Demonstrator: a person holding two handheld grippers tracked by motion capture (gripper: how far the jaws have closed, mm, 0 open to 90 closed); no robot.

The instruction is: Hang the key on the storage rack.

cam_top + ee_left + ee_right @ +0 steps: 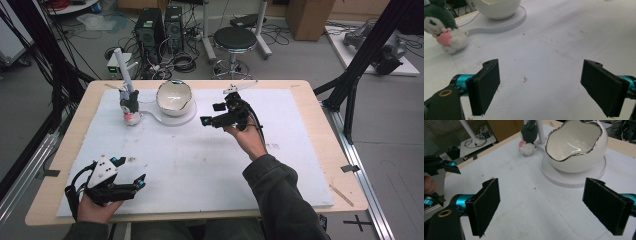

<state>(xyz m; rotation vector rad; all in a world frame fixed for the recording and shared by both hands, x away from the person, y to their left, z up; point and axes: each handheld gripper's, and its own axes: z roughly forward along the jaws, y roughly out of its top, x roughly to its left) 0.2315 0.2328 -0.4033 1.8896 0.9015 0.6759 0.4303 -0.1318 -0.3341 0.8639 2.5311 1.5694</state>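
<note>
1. In hand, as judged: an approach by the right gripper (212,114) toward the bowl (174,98), jaws wide apart, nothing between the pads (plain in the right gripper view, where bare white mat fills the gap).
2. Bowl: white, egg-shaped, with a wavy silver rim, upright on a round white base (186,118), toward the far side of the mat (200,165). Looks empty inside (a few reflections only).
3. Right gripper: just right of the bowl and a little nearer the person, not touching it. In its own view the bowl (576,147) sits ahead and off to the right of the gap between the jaws.
4. Toy (130,106): a small dark-and-white plush with a pink patch, just left of the bowl, against a white post (124,70) that rises from the base's arm. Apart from both grippers.
5. Left gripper (133,174): well away from the bowl, at the near left corner of the mat, held low, jaws open and empty. In its view, toy (444,31) and bowl (497,8) lie far ahead (no part in the present step, as judged).
6. Next move, as judged: if the bowl is the aim, swing the jaws right so the silver rim falls between the pads, then close gently (glossy, curved wall, apt to slip). If the toy, pass over or around the bowl without knocking it off the base.
</note>
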